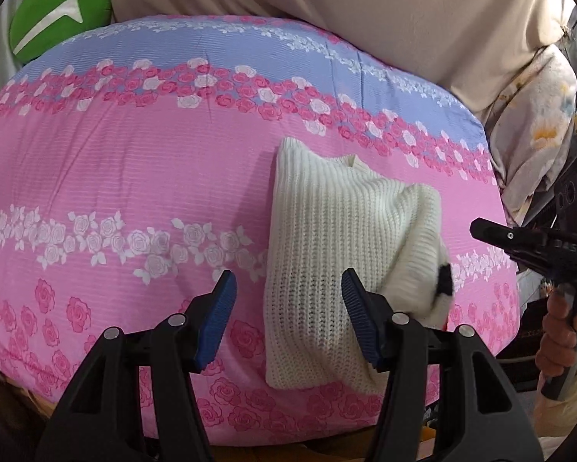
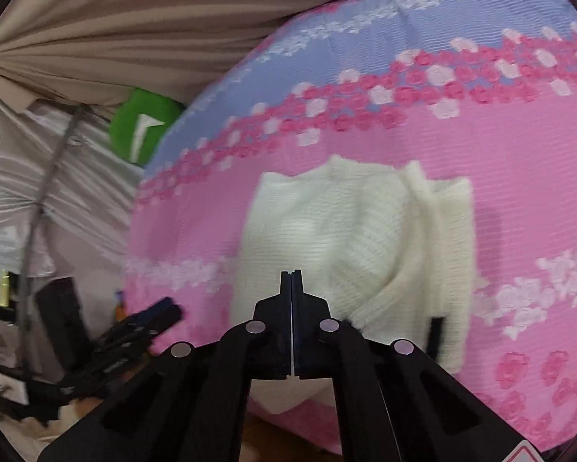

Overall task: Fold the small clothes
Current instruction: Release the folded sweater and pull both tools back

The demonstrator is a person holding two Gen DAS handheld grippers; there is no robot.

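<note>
One broad bed quilt [image 1: 134, 177] fills most of what I see, pink with bands of rose print and a lavender strip along its far side, and it carries everything else. Behind it hangs a beige cloth [image 1: 365, 11], and a green cushion [image 1: 63, 9] with a white mark sits at the far left corner, just off the quilt's edge. On the quilt's right half lies the white knit sweater [image 1: 327, 254], ribbed, partly folded: its right sleeve is turned in over the body, and a small black patch shows near the lower right edge. From the right wrist view the same sweater [image 2: 350, 246] sits straight ahead, blurred, with a folded ridge running down its right side. My left hand-held gripper [image 1: 288, 308] hovers over the sweater's lower left part with its blue-padded fingers spread wide, one on each side of the sweater's left edge, gripping nothing. My right hand-held gripper [image 2: 291, 281] has its fingers pressed flat together with no cloth between them, its tip over the sweater's lower part. In the left view I see it off the quilt's right edge, held in a hand [image 1: 562, 331].
</note>
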